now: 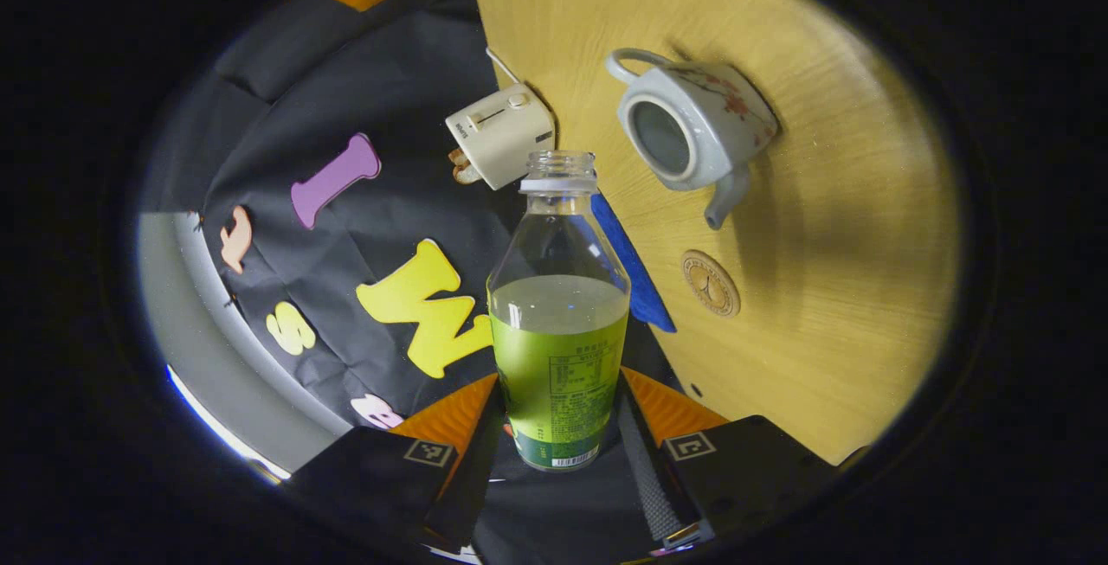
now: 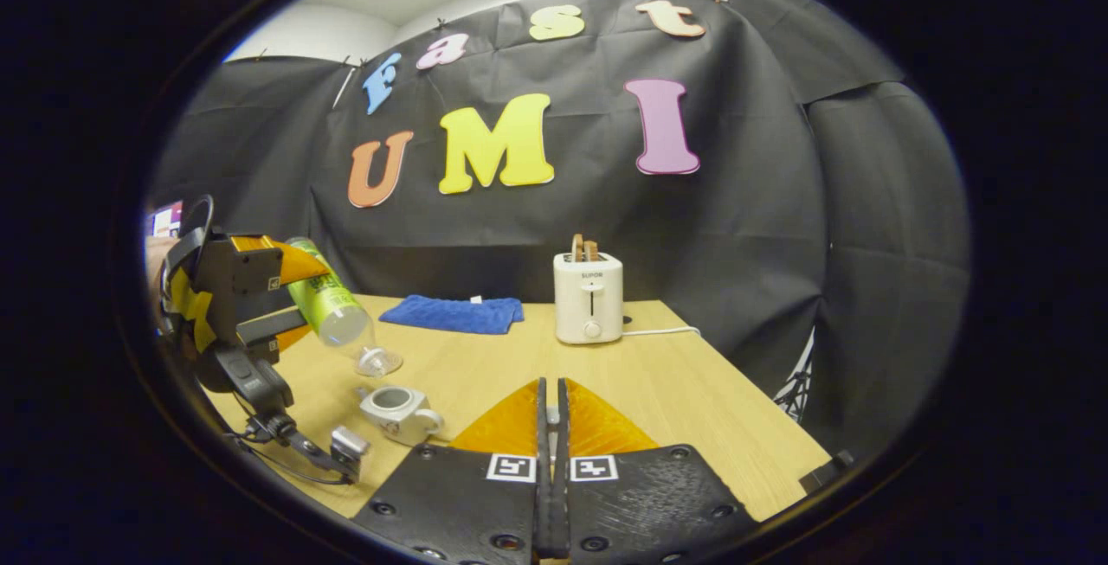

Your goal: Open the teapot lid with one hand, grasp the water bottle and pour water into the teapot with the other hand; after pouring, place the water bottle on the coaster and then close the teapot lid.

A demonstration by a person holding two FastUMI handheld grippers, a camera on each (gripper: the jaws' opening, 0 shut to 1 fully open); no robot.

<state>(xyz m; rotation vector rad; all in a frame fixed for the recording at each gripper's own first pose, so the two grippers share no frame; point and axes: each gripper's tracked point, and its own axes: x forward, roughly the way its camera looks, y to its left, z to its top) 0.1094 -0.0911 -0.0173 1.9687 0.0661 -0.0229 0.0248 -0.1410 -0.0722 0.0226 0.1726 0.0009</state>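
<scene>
left gripper view tilted above table (image 1: 848, 202), right gripper view level, both sharing teapot (image 1: 692, 128)

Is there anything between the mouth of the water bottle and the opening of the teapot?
Nothing visible. The water bottle, held in the left hand-held gripper, is tilted toward the teapot, whose lid is off; bare table lies between.

Toaster (image 2: 588, 297) and cloth (image 2: 453, 313) block rear — front seemingly open.

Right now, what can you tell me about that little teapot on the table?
The teapot looks like pale glazed ceramic with a reddish flower pattern, a loop handle and a short spout. It stands upright on the wooden table, its lid off and mouth open. The tilted water bottle hangs above it; nothing but the table touches it.
</scene>
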